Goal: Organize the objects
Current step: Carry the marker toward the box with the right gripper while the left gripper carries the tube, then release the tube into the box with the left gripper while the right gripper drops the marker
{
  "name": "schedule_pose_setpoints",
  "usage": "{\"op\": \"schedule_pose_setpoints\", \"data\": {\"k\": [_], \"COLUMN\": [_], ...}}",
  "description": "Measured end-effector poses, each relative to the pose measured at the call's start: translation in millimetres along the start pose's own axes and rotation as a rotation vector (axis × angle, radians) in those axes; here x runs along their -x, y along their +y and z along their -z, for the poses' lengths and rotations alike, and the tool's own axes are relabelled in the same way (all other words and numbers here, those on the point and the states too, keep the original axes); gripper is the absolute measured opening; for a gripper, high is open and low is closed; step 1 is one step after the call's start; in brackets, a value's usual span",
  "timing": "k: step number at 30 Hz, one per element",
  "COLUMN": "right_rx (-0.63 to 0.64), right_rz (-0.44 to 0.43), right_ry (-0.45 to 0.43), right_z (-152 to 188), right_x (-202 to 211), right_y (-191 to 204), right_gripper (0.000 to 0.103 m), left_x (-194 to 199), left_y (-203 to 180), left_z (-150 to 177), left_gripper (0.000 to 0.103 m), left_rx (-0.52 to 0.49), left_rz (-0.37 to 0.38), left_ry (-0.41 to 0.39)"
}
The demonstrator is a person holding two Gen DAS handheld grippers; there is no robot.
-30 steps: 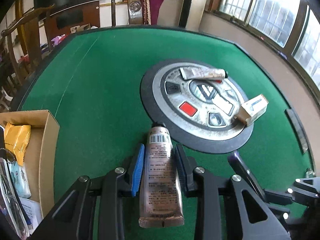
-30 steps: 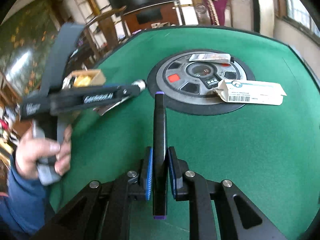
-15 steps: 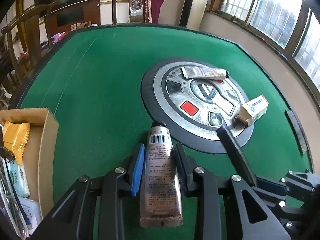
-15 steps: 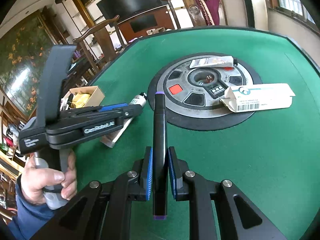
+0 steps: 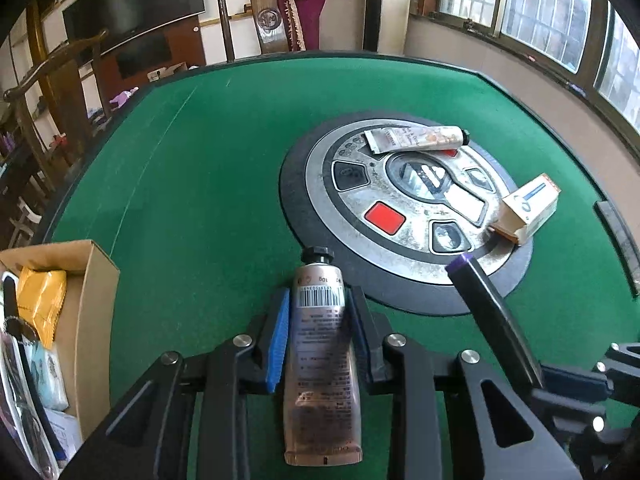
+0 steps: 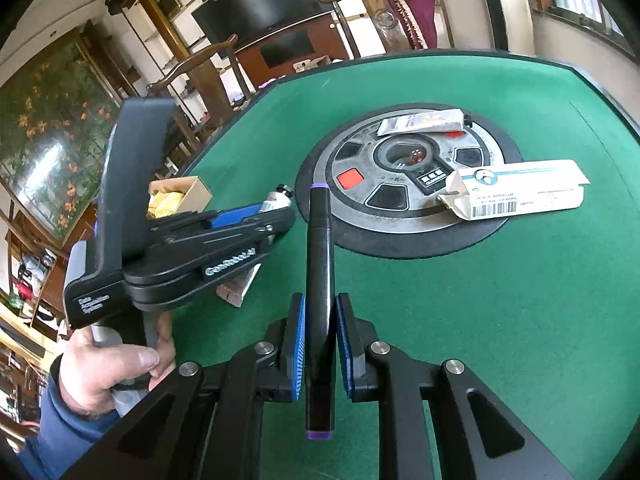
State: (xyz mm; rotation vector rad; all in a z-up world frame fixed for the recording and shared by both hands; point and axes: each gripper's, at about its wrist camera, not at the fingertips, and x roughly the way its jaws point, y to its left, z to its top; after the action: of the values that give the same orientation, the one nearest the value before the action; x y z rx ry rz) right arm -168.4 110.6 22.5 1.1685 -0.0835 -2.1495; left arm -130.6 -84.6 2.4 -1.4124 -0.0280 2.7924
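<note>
Two things are in hand at once. One is a bronze-coloured cream tube (image 5: 322,364), lying lengthwise between the blue pads of the left gripper (image 5: 318,334), black cap forward, over the green felt of the table (image 5: 200,184) just short of the round centre console (image 5: 404,216). It looks light and soft-walled, so a hard squeeze would likely dent it or push cream toward the cap. The present hold across the fuller middle of the body seems sound; the flat crimped tail would probably slip. The left jaws have just been closing a little on the tube.

The other is a black marker with purple ends (image 6: 318,312), stiff, smooth and light, clamped near its rear end by the right gripper (image 6: 320,350), whose jaws are fully clenched on it. Being round and slick, it could pivot in so short a grip.

Compared with a second ago, the marker's tip has swung into the left view, now above the console's near rim; the tube's grip looks unchanged. The cardboard box (image 5: 96,280) at the table's near left edge already holds yellow packets. A second tube (image 5: 416,138) and a white carton (image 6: 516,194) lie on the console.
</note>
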Motion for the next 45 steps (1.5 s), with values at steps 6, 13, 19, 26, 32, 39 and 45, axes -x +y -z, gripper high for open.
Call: {"op": "schedule_pose_setpoints", "data": {"k": [6,13,19,26,32,39,45], "right_rx": [-0.025,-0.069,-0.063,-0.042,-0.018,-0.005,0.002], "right_rz": [-0.003,-0.037,-0.073,-0.139,-0.183,-0.222,-0.244], "right_ry": [-0.024,-0.051,-0.045,-0.038,-0.016,0.008,0.042], "right_z": [-2.0,-4.6,-2.1,-3.4,-6.1,-13.0,-23.6], "right_x": [6.1,16.0,15.8,10.1,-2.0,-16.1,-33.6], "right_y": [-3.4,-5.7,8.8,42.5,74.0,103.1,128.5], "right_gripper": [0.016,0.016,0.016,0.016,0.016,0.016,0.016], "left_x": [19.1,50.9,82.6,118.3,145.3,168.4,184.9], "left_y": [6.4,-2.9,0.0,18.7,43.9,78.7,111.6], "left_z": [0.1,4.8,20.3,35.1,41.1,53.8,66.3], "left_gripper": [0.028,0.028,0.028,0.028,0.028,0.028,0.028], "left_rx": [0.039,0.052,0.087,0.120,0.153,0.206,0.254], "left_rz": [0.039,0.064,0.096,0.114,0.108,0.085,0.056], "left_ry": [-0.057,-0.121,-0.169,-0.209,-0.242,-0.264,-0.280]}}
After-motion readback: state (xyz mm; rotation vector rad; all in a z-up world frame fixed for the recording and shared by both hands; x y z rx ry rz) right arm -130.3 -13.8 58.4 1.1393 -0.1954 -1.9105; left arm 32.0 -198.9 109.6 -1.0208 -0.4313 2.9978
